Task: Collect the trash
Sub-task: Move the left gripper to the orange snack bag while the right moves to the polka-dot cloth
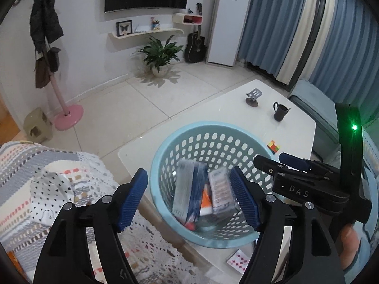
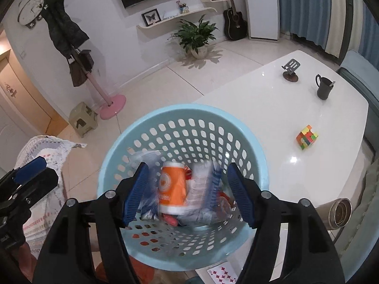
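Observation:
A light blue perforated basket (image 1: 189, 132) stands on the white table (image 1: 232, 108) and holds trash: a grey-blue packet (image 1: 187, 189), a white packet (image 1: 220, 189) and an orange paper cup (image 2: 171, 187), all blurred by motion. My left gripper (image 1: 189, 198) is open and empty above the basket's near side. My right gripper (image 2: 187, 191) is open and empty over the basket (image 2: 184, 116), its jaws either side of the cup. The right gripper also shows in the left wrist view (image 1: 279, 163) at the basket's right rim.
On the table are a black mug (image 2: 323, 87), a phone stand (image 2: 291, 69), a colourful cube (image 2: 306, 137), a steel flask (image 2: 338, 213) and playing cards (image 2: 222, 274). A patterned blanket (image 1: 47, 177) covers the sofa at left. Open tiled floor lies beyond.

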Motion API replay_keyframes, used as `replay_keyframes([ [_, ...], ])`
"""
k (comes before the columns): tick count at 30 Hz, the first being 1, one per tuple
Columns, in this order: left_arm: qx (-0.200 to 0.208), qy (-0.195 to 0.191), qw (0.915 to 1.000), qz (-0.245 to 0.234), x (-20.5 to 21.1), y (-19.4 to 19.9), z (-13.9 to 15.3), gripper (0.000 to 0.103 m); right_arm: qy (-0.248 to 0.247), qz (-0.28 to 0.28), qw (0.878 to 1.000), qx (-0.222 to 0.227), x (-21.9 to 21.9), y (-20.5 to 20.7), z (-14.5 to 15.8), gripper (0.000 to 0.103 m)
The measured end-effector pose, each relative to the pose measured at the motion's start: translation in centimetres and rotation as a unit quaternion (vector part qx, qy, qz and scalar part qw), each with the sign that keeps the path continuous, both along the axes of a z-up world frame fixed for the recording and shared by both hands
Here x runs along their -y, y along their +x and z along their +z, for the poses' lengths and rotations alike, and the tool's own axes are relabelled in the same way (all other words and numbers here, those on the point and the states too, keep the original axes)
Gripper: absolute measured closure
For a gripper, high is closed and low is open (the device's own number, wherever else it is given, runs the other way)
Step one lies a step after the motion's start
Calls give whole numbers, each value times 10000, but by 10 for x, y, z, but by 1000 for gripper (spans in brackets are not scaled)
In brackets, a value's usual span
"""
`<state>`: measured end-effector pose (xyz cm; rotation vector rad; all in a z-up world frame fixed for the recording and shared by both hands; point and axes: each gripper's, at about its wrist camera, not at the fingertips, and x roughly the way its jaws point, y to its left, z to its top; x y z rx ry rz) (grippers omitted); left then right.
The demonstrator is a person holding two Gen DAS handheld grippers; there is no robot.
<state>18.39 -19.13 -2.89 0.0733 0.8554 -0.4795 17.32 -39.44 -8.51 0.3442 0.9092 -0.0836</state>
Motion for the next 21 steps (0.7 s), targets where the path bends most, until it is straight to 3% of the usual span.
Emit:
replay_keyframes([
  [11, 316, -218, 9992, 121, -24, -32, 35, 32, -218, 362, 9981, 451, -35, -21, 49, 38],
  [17, 549, -270, 9974, 374, -63, -57, 59, 32, -234, 744, 9940, 768, -71, -30, 81, 38],
  [21, 713, -290, 9937, 817, -110, -79, 70, 29, -279, 1080, 9898, 883, -103, -30, 94, 38],
])
